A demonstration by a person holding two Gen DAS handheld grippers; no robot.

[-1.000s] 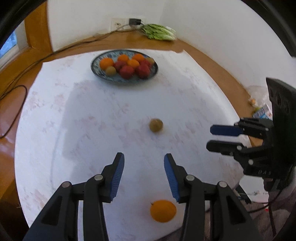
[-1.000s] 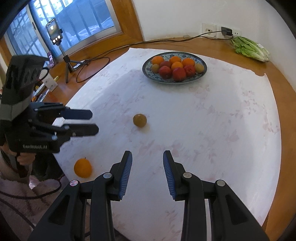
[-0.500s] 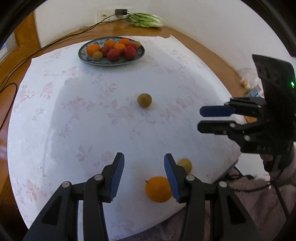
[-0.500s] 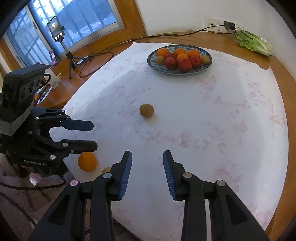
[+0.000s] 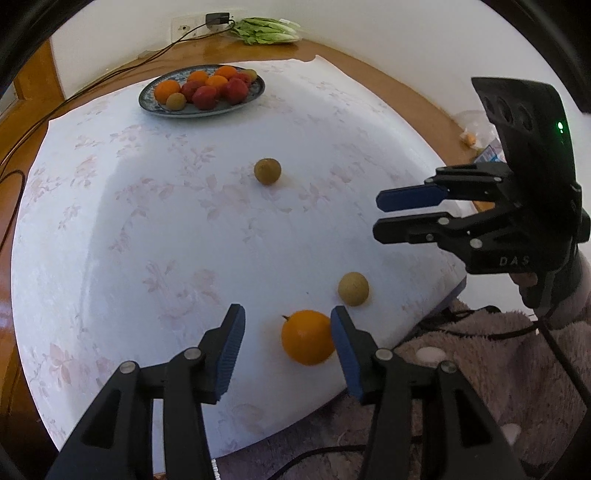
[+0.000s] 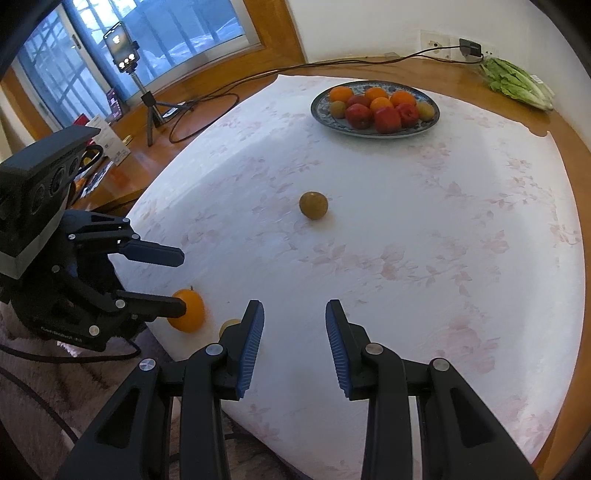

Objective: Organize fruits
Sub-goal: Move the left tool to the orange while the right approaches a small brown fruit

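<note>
An orange [image 5: 307, 341] lies on the white floral cloth near the table's front edge. My left gripper [image 5: 286, 332] is over it with the jaws opening. The orange sits between the fingers, close to the right one, and the pads do not press on it. In the right wrist view the left gripper [image 6: 179, 282] straddles the orange [image 6: 188, 310]. A small pale fruit [image 5: 353, 289] lies just beyond, and a brown fruit [image 5: 267, 171] mid-cloth. The patterned plate [image 5: 192, 112] at the back holds several oranges and red fruits. My right gripper [image 6: 294, 325] hovers open, holding nothing.
Lettuce [image 5: 266, 31] and a plugged-in cable lie on the wooden rim at the back. A phone on a tripod [image 6: 122, 51] stands by the window. The cloth's front edge drops to a person's fleecy garment [image 5: 498, 369]. The small pale fruit [image 6: 229, 325] is half hidden behind my right gripper's finger.
The left gripper has moved towards the front edge, bringing the orange up between its fingers, and a small pale fruit has come into view. Its jaws stand slightly wider. The right gripper has barely moved.
</note>
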